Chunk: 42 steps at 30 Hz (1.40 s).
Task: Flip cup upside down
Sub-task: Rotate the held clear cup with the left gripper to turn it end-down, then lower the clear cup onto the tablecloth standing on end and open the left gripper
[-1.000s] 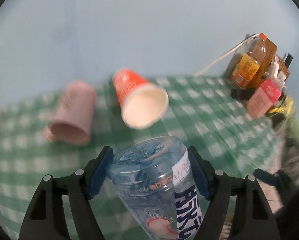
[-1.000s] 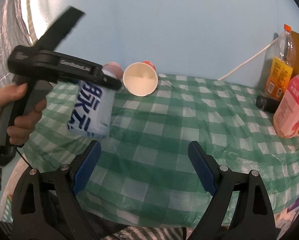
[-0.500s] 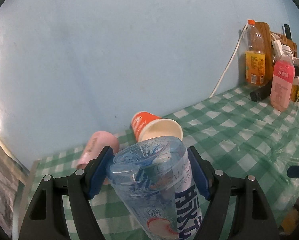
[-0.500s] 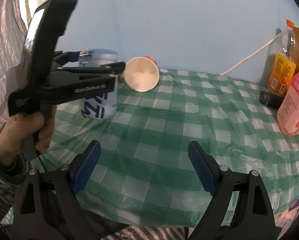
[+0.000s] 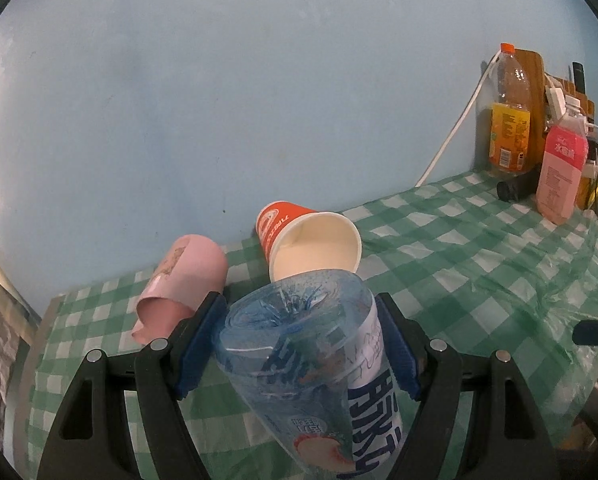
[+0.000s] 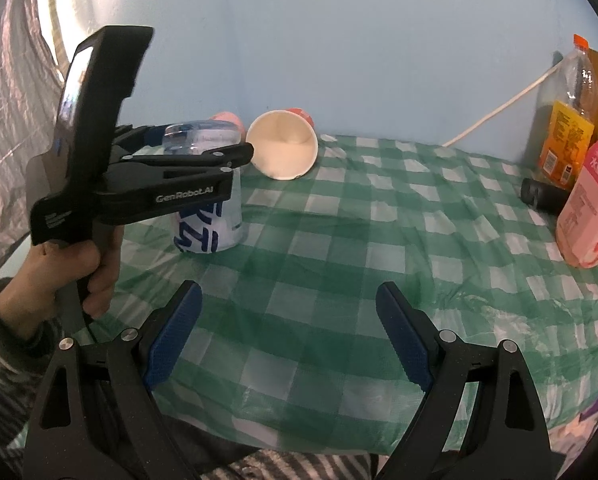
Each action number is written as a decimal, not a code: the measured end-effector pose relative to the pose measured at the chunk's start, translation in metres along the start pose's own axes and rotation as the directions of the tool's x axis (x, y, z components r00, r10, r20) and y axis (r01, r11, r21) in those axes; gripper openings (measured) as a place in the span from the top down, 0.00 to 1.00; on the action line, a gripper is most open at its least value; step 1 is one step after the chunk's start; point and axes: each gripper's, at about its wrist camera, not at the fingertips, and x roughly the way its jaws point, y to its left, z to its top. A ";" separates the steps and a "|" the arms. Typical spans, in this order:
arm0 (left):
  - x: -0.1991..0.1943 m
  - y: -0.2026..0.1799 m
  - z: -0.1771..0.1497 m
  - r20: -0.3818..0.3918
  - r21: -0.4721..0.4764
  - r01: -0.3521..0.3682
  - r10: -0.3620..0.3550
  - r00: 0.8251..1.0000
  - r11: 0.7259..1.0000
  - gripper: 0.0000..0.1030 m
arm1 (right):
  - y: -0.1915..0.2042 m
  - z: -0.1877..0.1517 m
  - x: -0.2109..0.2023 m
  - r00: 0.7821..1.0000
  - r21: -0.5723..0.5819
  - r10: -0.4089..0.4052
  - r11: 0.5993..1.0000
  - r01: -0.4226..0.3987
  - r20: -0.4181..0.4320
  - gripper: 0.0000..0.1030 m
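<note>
On the tablecloth [image 6: 339, 248] the cup [image 6: 207, 200] now stands inverted

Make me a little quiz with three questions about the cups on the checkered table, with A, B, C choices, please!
1. Where is the clear blue cup?
A. Between the left gripper's pads
B. Beside the pink bottle
C. Inside the orange paper cup

2. How many cups lie on their sides by the wall?
A. None
B. Two
C. Four

3. How is the right gripper?
A. Shut on a cup
B. Shut on a bottle
C. Open, holding nothing

Answers:
1. A, both blue pads press its sides, in the left wrist view.
2. B, the orange paper cup and the pink cup both lie tipped over.
3. C, its pads stand wide apart with only the green checkered cloth between them.
</note>
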 end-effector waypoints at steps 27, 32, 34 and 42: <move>-0.041 0.005 -0.022 0.105 -0.026 0.001 0.002 0.994 1.000 0.07 | 0.001 -0.001 0.006 1.000 0.000 0.007 1.000 -0.007 -0.018 0.14; -0.055 0.008 -0.020 0.171 -0.035 -0.019 0.024 0.985 0.999 0.06 | 0.001 -0.001 0.008 1.000 -0.001 0.011 1.000 -0.011 -0.023 0.14; -0.060 0.010 -0.020 0.194 -0.047 -0.015 0.024 0.981 0.999 0.06 | 0.002 -0.001 0.008 1.000 -0.003 0.012 1.000 -0.012 -0.024 0.14; -0.080 0.016 -0.020 0.240 -0.064 -0.025 0.040 0.970 0.998 0.00 | 0.003 0.000 0.008 1.000 -0.005 0.010 1.000 -0.010 -0.018 0.14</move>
